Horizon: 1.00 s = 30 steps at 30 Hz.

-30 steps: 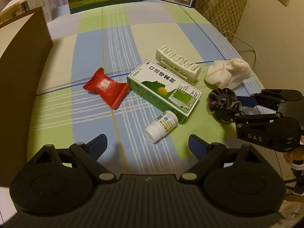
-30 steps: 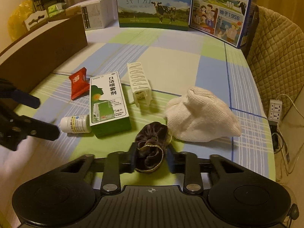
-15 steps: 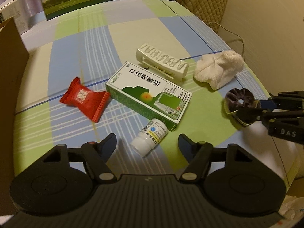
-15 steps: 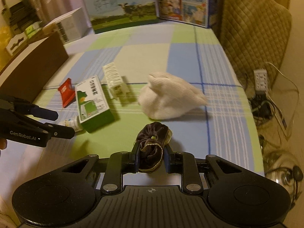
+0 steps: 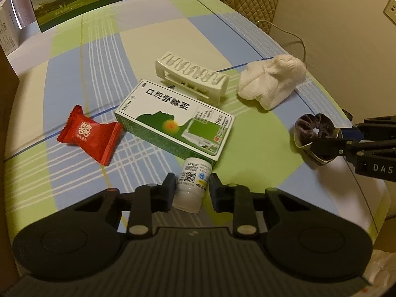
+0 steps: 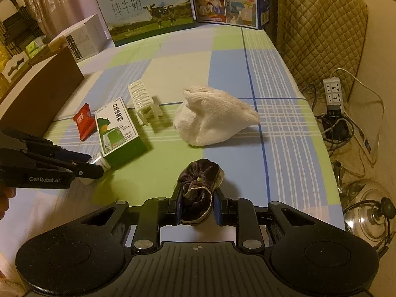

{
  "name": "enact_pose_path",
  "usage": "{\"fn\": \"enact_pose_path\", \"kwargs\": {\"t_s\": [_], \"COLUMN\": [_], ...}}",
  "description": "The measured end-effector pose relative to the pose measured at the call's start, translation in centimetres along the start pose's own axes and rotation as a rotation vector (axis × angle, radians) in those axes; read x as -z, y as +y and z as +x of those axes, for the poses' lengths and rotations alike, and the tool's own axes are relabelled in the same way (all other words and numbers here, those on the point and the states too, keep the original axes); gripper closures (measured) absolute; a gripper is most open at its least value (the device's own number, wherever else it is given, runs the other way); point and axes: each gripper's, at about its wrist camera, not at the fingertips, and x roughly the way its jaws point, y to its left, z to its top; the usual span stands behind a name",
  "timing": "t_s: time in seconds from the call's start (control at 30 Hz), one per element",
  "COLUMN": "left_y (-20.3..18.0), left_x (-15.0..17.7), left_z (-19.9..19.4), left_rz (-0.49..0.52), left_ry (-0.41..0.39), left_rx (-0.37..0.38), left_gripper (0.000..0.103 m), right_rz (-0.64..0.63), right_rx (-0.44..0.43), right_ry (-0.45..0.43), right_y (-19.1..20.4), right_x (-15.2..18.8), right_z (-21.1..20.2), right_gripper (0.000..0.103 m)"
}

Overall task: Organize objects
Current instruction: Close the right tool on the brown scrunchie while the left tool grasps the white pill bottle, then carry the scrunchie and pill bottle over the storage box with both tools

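Note:
A small white pill bottle [image 5: 194,175] lies on the checked tablecloth, just in front of a green and white medicine box [image 5: 173,121]. My left gripper [image 5: 191,185] is shut on the bottle, a pad against each side. It also shows at the left of the right wrist view as the left gripper [image 6: 91,165], with the bottle [image 6: 100,160] at its tips. My right gripper [image 6: 196,198] is shut on a dark velvet scrunchie [image 6: 200,173], held a little above the cloth near the table's right edge. In the left wrist view the scrunchie [image 5: 311,126] sits in the right gripper [image 5: 321,141].
A red candy packet [image 5: 89,136], a white plastic rack [image 5: 193,76] and a bunched white cloth [image 5: 272,79] lie around the box. A brown carton [image 6: 42,91] stands at the left, milk cartons [image 6: 146,7] at the back. Beyond the right edge are a power strip [image 6: 334,94], cables and a glass lid [image 6: 371,212].
My left gripper came down over the white bottle and its jaws closed from wide open onto it. My right gripper carried the scrunchie away from the medicine box toward the table's right edge.

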Motion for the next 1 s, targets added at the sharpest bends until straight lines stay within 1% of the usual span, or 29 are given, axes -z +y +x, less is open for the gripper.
{"fn": "enact_pose_path", "kwargs": {"t_s": [0.2,0.37,0.67,1.0], "left_y": [-0.2,-0.3,0.4,2.0], "left_x": [0.2,0.2,0.3,0.7], "left_z": [-0.4,-1.5,-4.2,-8.3], "left_rz": [-0.002,-0.008,-0.036,-0.083], "left_ry": [0.007,-0.016,-0.072,-0.157], "left_rx": [-0.009,-0.015,-0.019,-0.034], "left_gripper": [0.079,0.079,0.079,0.079], "right_rz": [-0.011,-0.026,-0.065,-0.139], "right_rx": [-0.008,-0.02,-0.054,-0.117], "right_ry": [-0.007,-0.016,-0.034,-0.062], "right_y": [0.5,1.0,2.8,6.2], "right_x": [-0.1,-0.3,-1.1,-2.4], "right_z": [-0.3,-0.6,-1.1,-1.4], "right_gripper": [0.082,0.082,0.082,0.082]}}
